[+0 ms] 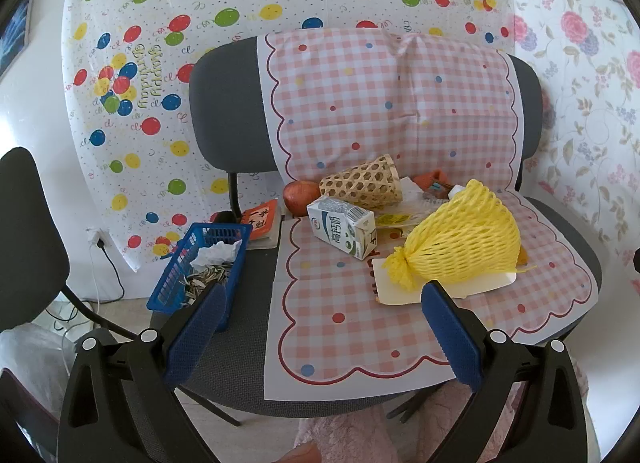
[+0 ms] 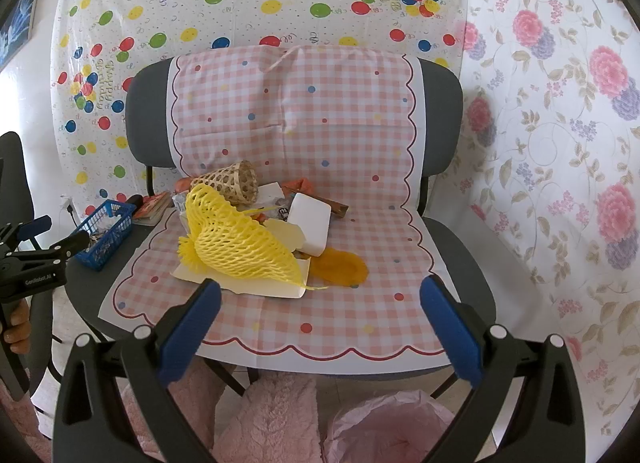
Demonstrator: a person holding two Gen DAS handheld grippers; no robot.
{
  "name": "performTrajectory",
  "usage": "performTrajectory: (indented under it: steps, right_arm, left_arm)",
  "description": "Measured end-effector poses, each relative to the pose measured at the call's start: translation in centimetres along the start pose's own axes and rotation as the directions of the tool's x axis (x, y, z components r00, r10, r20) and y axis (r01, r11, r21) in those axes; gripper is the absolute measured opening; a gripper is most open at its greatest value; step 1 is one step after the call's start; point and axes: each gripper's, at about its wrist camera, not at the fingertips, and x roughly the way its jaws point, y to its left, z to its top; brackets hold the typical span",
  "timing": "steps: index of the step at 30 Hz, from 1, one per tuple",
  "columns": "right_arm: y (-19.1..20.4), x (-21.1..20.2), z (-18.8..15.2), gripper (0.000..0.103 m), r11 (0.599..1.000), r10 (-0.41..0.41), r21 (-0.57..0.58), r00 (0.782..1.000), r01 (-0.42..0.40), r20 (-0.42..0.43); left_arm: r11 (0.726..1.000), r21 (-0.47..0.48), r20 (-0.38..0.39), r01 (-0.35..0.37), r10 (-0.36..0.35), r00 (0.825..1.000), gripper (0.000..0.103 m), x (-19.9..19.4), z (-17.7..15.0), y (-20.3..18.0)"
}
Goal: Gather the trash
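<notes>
Yellow foam net (image 2: pixel 244 241) on chair, knotted end (image 2: pixel 188 253) leftward, long axis left-right.

yellow foam net (image 2: pixel 244 241), woven bamboo basket (image 1: pixel 362 183), glossy paper carton (image 1: pixel 344 231), blue plastic crate (image 1: pixel 200 263).

left gripper (image 1: pixel 324 295): black plastic frame of two triangular arms with elongated cut-outs, each ending in a long finger faced with a blue textured pad (image 1: pixel 198 337), and a round silver screw head at the base of each finger and one further out on each arm. right gripper (image 2: pixel 320 291): same build, blue pads (image 2: pixel 450 327) on black arms, same silver screws. seen from the right wrist camera, the left gripper's black body carries small white lettering "genrobot.ai"; below the fingers, fuzzy pink clothing (image 2: pixel 276 419).
</notes>
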Motion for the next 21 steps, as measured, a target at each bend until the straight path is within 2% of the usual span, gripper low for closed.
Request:
performTrajectory:
  steps: [14, 19, 21]
  right_arm:
    - [0.5, 0.5, -0.3, 0.097, 1.0, 0.009, -0.003, 1.0, -0.009, -0.002]
    - [0.7, 1.9, -0.8, 0.097, 0.996, 0.082, -0.022, 0.997, -0.082, 0.007]
    - [0.9, 3.2, -0.9, 0.097, 0.993, 0.107, -0.037, 0.994, -0.108, -0.019]
  left_arm:
    - [1.0, -0.001, -0.002, 0.0, 0.0, 1.0, 0.097, 0.1, 0.0, 0.1]
    - [1.0, -0.001, -0.025, 0.005, -0.005, 1.0, 0.097, 0.8, -0.2, 0.6]
    - [1.0, -0.004, -0.038, 0.001, -0.001, 0.999, 0.097, 1.3, -0.5, 0.8]
